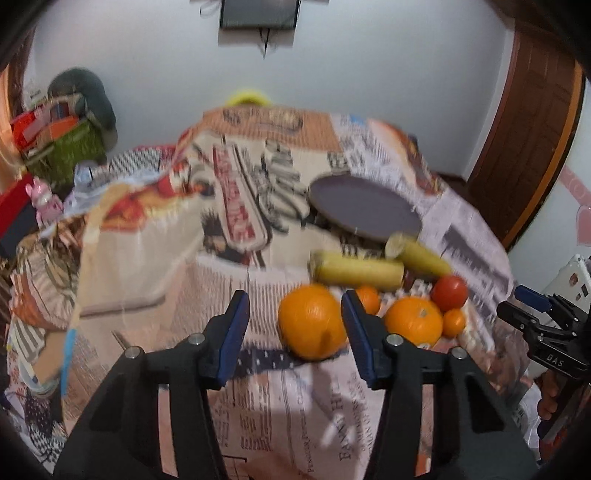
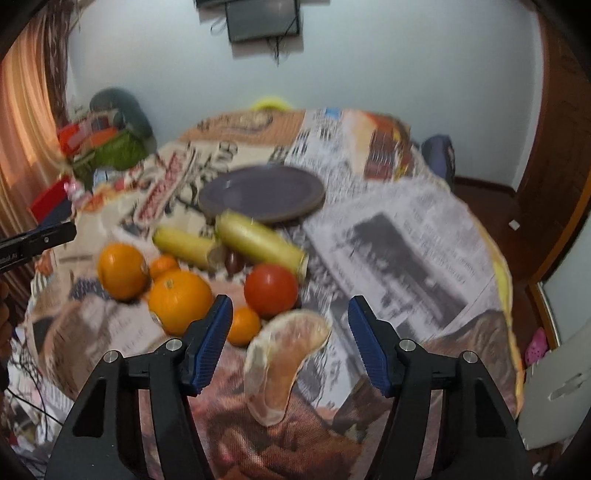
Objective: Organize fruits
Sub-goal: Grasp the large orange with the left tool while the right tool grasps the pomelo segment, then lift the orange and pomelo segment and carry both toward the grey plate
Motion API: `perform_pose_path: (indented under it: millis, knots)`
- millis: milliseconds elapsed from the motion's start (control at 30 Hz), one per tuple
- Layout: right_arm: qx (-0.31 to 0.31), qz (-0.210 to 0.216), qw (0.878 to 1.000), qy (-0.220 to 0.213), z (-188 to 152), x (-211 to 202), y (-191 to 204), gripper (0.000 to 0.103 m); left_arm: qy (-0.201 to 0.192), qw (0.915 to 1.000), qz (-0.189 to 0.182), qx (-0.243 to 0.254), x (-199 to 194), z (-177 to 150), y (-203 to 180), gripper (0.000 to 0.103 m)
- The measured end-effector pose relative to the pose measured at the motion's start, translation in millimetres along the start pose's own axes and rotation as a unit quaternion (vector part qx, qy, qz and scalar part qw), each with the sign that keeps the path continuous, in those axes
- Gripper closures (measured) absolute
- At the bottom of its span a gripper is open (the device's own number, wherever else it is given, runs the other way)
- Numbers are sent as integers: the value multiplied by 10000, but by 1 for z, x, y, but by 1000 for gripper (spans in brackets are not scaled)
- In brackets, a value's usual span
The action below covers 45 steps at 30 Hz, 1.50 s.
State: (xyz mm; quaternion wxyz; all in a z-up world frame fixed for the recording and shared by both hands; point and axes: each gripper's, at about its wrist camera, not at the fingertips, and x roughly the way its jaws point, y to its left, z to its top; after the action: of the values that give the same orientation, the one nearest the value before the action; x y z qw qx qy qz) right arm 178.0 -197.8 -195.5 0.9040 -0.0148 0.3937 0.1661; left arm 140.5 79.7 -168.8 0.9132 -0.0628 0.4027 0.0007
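A dark purple plate point(image 1: 364, 212) point(image 2: 263, 192) lies on the newspaper-covered table. In front of it lie two yellow corn cobs point(image 1: 356, 271) point(image 2: 258, 242), two large oranges point(image 1: 310, 325) point(image 1: 413, 319) point(image 2: 122, 269) point(image 2: 181, 301), small oranges point(image 2: 242, 326), a red tomato point(image 1: 449, 292) point(image 2: 271, 290) and a pale pomelo wedge point(image 2: 284, 362). My left gripper point(image 1: 295, 332) is open, with one large orange just beyond its right finger. My right gripper point(image 2: 290, 343) is open, above the pomelo wedge, which shows between its fingers. It also shows in the left wrist view point(image 1: 532, 314).
The table point(image 2: 406, 240) is covered with newspaper sheets. A green basket of packets point(image 1: 62, 147) and a pink toy point(image 1: 46, 199) stand at the left. A wooden door point(image 1: 524, 147) is at the right, a wall-mounted screen point(image 1: 258, 13) behind.
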Motion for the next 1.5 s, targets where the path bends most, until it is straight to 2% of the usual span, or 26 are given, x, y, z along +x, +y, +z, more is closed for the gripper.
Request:
perform_pose_path:
  millis: [133,300,333,400,467,733,933,1000,1033,1100,1133,1167,1500]
  knots:
    - [70,93,9996,273,-7,16,-2,41,387,9990,-211,-98,19,-10,-1,51]
    - [59,107,9984,558,-14,32,0,41,460,9985,-265,-100,30,-13,-5,50]
    - [86,122,9980,620,-15,36,-1,41,472,9985,-274,-88,32,-13,-6,47]
    - [122,133,9973,715,-16,42,-2,41,517,9982,-273,-90,37,-13,-6,29]
    - [124,112,9968,788,-18,47,-3,41,523,9983,-221,-110,40,-14,-6,22]
    - [140,137,9962,854,-20,58,-7,37,718,9973,-145,-73,65,-12,-7,22]
    - [132,179,9964,818,-20,63,-7,37,794,9962,-133,-322,83,-12,-7,23]
    - [150,209,9964,806,-20,63,-8,37,771,9964,-101,-324,86,-11,-8,29]
    - [157,207,9965,799,-19,63,-8,38,756,9966,-67,-308,87,-11,-9,32]
    - [148,150,9968,775,-20,61,-9,49,753,9967,-84,-291,88,-10,-9,41]
    - [150,106,9968,776,-21,59,-10,57,763,9966,-132,-298,89,-9,-8,41]
    - [194,114,9967,778,-21,58,-12,59,753,9966,-148,-299,88,-9,-8,41]
    - [299,163,9966,747,-18,54,-19,61,739,9958,-248,-474,78,-6,-2,42]
